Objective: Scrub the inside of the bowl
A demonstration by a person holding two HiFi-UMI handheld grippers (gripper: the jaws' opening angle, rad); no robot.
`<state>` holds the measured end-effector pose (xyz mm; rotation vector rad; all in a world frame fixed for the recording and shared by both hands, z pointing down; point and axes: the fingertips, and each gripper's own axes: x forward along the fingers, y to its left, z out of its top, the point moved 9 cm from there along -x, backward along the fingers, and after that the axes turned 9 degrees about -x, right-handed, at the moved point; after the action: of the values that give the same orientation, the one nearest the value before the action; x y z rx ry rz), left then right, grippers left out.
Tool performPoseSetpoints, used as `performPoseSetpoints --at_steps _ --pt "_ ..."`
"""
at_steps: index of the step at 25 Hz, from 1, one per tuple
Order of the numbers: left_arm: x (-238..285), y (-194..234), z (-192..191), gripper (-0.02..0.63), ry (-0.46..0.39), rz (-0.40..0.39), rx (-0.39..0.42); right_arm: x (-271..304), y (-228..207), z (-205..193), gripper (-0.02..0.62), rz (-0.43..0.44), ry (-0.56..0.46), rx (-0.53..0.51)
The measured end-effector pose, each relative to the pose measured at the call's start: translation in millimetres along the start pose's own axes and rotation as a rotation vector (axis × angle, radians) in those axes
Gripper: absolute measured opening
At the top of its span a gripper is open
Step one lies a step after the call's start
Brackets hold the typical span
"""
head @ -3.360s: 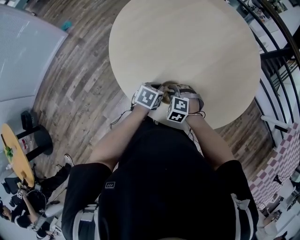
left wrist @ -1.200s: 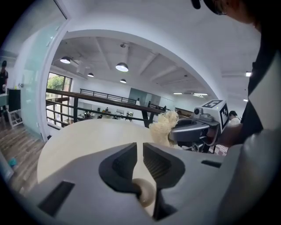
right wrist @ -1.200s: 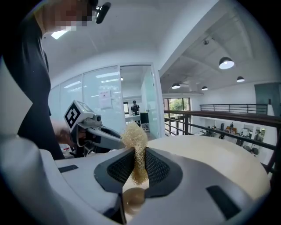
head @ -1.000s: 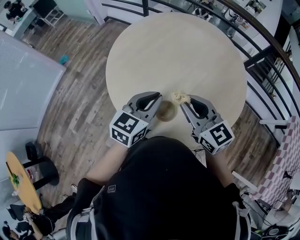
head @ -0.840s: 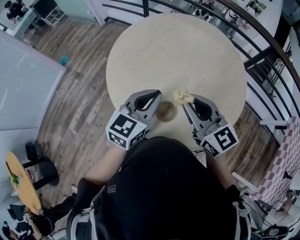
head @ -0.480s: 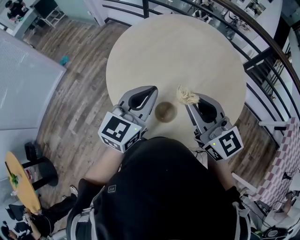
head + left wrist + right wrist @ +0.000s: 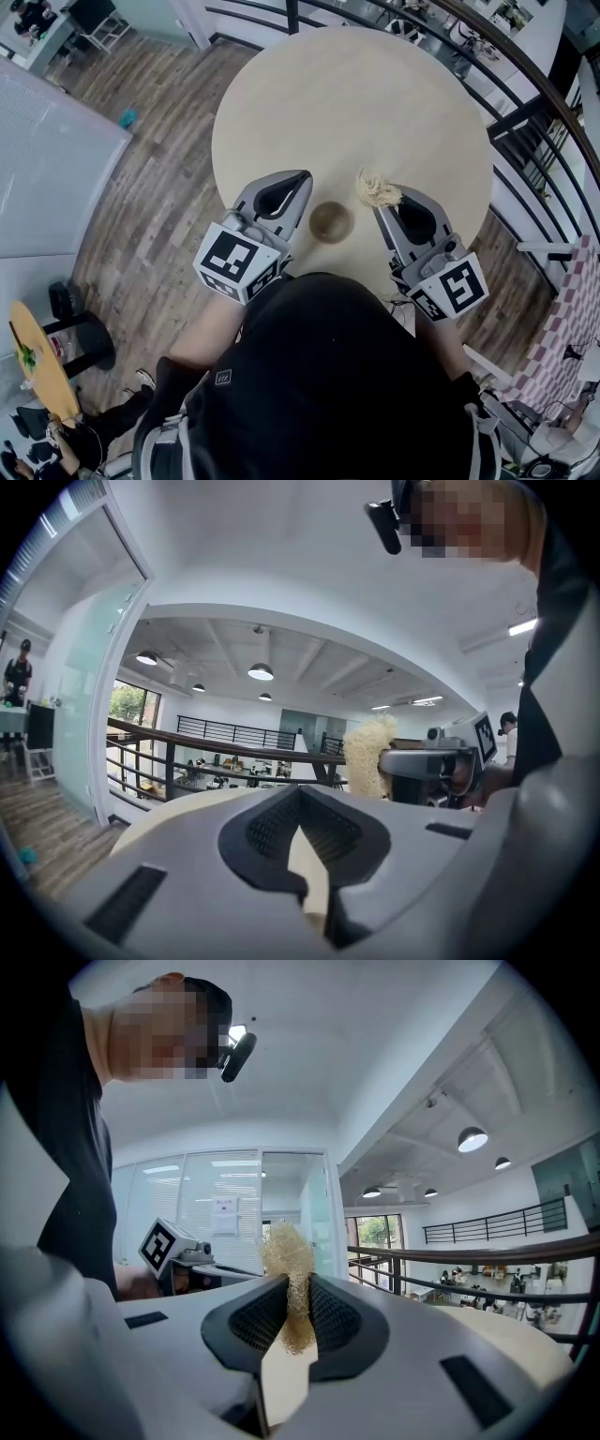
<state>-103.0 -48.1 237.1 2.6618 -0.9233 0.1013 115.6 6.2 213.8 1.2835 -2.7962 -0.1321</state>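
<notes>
Poised beside small round brown bowl, probably light and skiddy, best gripped at rim: left gripper closed on nothing, right gripper pinching soft tan fibrous scrubber.

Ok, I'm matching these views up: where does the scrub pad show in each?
Head view: scrub pad right of centre.
Left gripper view: right of centre, above the jaws.
Right gripper view: centre, pinched between the jaws.
Shared landmark: the round table.

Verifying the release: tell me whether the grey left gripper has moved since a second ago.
Yes: the left gripper has pulled leftward, clear of the small brown bowl.
</notes>
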Motion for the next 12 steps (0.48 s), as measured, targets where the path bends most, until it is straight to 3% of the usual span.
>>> performPoseSetpoints --at_steps 12 --pt "1.7 -4.9 -0.7 0.008 0.017 -0.004 0.0 -3.1 -0.5 0.5 0.072 0.005 0.002 0.01"
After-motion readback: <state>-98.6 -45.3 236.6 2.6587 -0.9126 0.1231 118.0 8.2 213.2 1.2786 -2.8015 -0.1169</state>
